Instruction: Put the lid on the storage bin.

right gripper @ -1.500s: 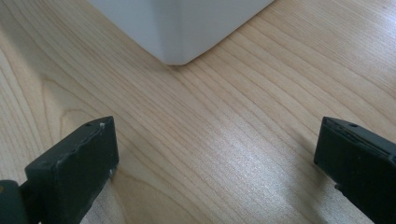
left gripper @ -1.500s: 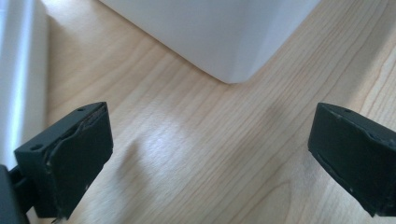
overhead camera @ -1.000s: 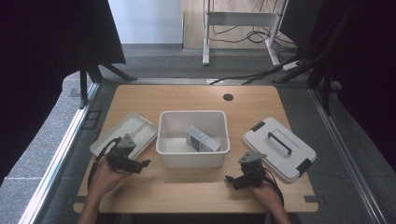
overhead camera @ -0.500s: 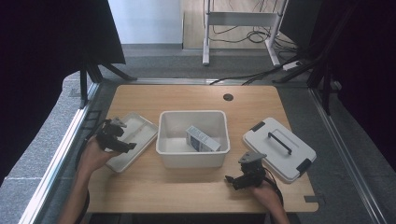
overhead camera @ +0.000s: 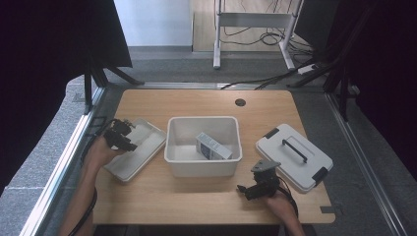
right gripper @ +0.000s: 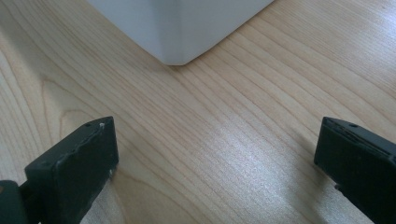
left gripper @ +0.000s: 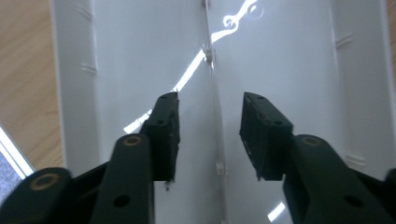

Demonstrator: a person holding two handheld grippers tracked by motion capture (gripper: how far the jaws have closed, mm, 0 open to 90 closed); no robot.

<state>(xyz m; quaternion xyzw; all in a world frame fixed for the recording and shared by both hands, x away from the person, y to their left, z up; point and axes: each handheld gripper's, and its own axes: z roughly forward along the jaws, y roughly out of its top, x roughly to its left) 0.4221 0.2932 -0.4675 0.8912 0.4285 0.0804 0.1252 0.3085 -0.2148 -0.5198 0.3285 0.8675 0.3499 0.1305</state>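
While the left gripper (left gripper: 209,135) hovers over the white tray (overhead camera: 134,152), its jaws, just closing, stand half apart astride the thin middle rib (left gripper: 214,98). Light, stiff, slippery plastic; grip that rib. The right gripper (right gripper: 217,163) is wide apart.

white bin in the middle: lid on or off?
Off. The white bin is open-topped with a small box visible inside; a handled lid lies on the table to its right.
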